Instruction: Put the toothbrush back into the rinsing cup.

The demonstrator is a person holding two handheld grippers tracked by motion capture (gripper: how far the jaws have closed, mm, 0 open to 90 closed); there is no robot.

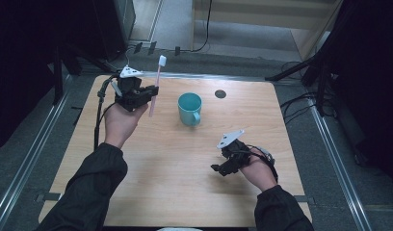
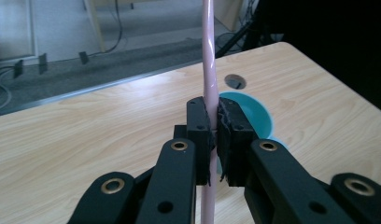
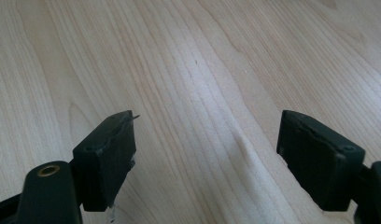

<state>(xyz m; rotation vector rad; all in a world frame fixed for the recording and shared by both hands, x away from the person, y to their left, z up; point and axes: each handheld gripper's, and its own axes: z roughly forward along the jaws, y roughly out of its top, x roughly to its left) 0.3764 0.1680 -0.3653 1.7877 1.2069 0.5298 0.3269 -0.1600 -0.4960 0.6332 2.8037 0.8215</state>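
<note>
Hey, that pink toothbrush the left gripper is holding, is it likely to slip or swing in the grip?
The toothbrush is probably light and fairly stiff: it stands nearly upright above the left gripper without sagging. Its thin, smooth-looking handle is pinched near mid-length, so it could pivot or slide if bumped. Lowered into the teal cup, it would likely lean against the rim.

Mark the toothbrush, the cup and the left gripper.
toothbrush (image 1: 157,77), high view, on the pink handle above the jaws.
cup (image 1: 189,102), high view, on the teal rim.
left gripper (image 2: 214,135), left gripper view, between the fingertips clamped on the handle.
</note>
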